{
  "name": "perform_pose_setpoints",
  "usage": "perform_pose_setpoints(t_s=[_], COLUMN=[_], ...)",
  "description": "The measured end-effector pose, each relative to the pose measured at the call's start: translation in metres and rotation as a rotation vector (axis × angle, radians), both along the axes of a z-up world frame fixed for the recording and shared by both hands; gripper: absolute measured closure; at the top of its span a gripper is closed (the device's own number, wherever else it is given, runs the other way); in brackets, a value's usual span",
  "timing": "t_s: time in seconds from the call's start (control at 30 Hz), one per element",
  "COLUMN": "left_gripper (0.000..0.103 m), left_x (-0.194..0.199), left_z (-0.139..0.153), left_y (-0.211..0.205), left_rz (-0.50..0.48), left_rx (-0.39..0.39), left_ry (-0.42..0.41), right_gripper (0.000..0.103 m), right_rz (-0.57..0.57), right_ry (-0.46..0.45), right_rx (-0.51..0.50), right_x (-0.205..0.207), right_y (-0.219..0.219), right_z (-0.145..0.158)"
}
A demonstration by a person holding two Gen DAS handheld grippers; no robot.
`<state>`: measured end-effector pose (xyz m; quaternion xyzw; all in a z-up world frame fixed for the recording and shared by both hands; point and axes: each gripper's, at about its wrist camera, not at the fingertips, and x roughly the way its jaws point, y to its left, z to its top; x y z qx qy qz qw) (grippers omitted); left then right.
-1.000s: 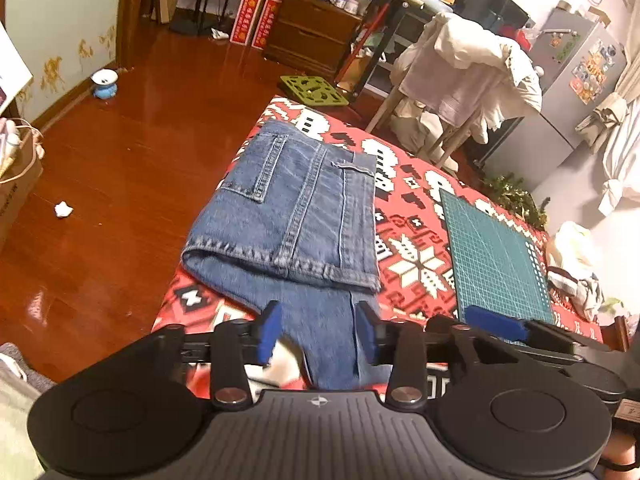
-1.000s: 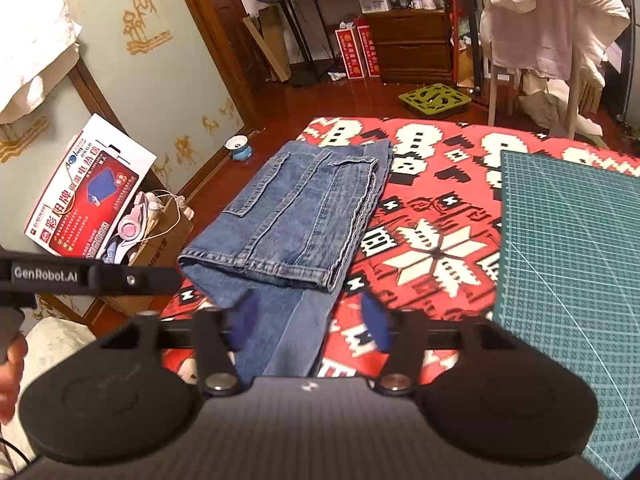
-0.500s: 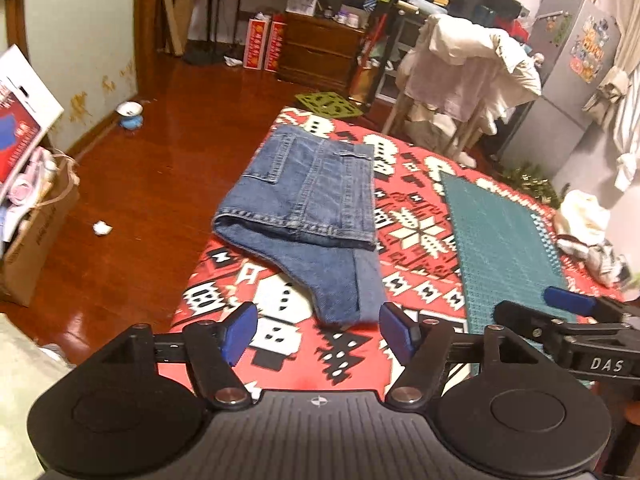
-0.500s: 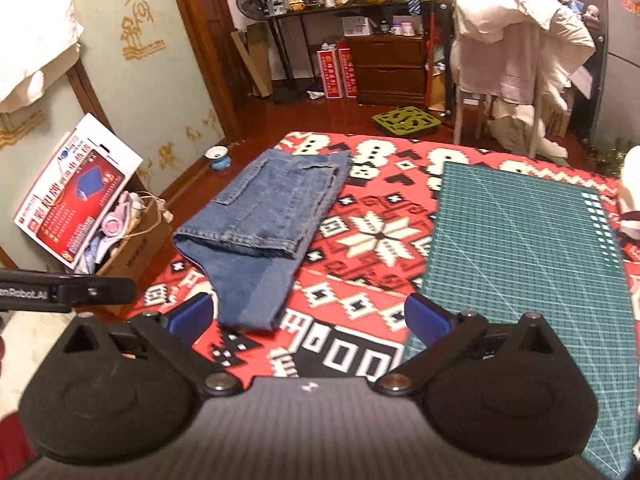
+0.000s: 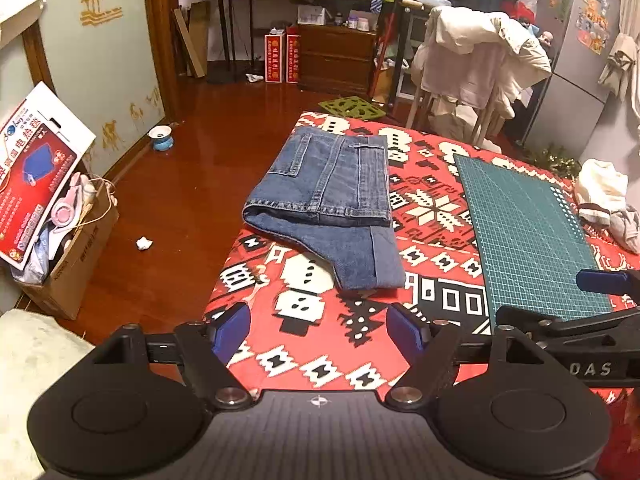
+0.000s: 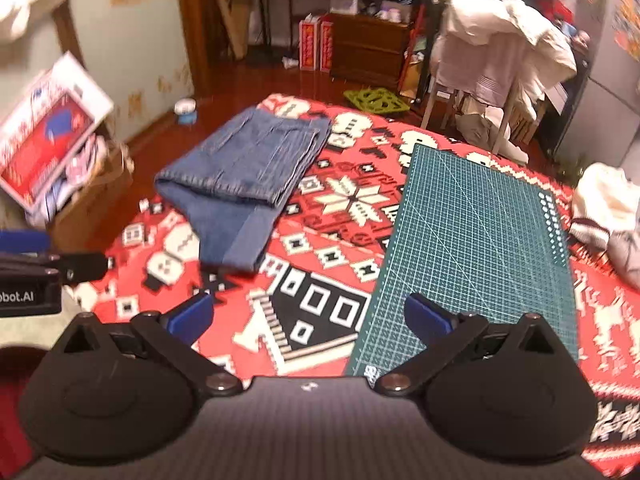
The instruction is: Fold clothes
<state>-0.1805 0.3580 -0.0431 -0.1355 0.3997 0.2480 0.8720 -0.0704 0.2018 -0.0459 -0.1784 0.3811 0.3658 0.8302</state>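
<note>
Covering the whole work surface ahead of both grippers, the red patterned cloth [image 5: 304, 312] carries everything in play. On it, ahead and right of the left gripper [image 5: 318, 332], lies a green mat [image 5: 524, 232], bare. The jeans [image 5: 332, 196] sit ahead of that gripper and left of the mat, not touching it; from the right gripper [image 6: 308, 318] they lie ahead and to the left. They are doubled over, upper layer flat with its hem square across, while a narrower lower piece [image 5: 368, 260] sticks out toward the grippers past that hem. Both grippers hang above the cloth, well short of the denim, jaws spread wide and gripping nothing. By my reading, one fold is done and the bundle is not yet compact: the protruding piece needs tucking or folding under. Farther right, a pale heap [image 5: 602, 196] looks like more clothes waiting.
</note>
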Motion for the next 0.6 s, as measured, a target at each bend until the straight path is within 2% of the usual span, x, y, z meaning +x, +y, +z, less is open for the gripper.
perform_pose_setpoints(t_s=[0.13,0.23,0.3,0.37,0.47,0.53,0.6], left_gripper=[0.028,0.027,0.027,0.027,0.026,0.026,0.025], left_x=[-0.003,-0.002,-0.004,-0.005,-0.009,-0.011,-0.011], left_z=[0.002,0.004,0.005,0.004,0.003,0.002,0.001], left_y=[-0.012,-0.023,-0.026,-0.025,-0.021,-0.02,-0.023], left_rz=[-0.01,-0.018,0.008,0.025,0.037,0.057,0.072], left_rx=[0.027,0.098,0.119,0.09,0.04,0.031,0.056], left_ry=[0.019,0.042,0.033,0.023,0.002,-0.004,0.004], right_gripper=[0.0,0.001,0.001,0.001,0.0,0.001,0.001], right_rz=[-0.015,-0.031,-0.042,-0.059,-0.062,-0.073,-0.083], right_ry=[-0.043,-0.064,-0.09,-0.112,-0.094,-0.085,-0.088], right_rx=[0.022,0.016,0.017,0.019,0.023,0.022,0.018], right_x=[-0.016,-0.023,-0.027,-0.031,-0.031,-0.033,-0.035], right_y=[-0.002,-0.003,-0.005,-0.007,-0.01,-0.011,-0.011], right_z=[0.013,0.02,0.022,0.026,0.026,0.024,0.022])
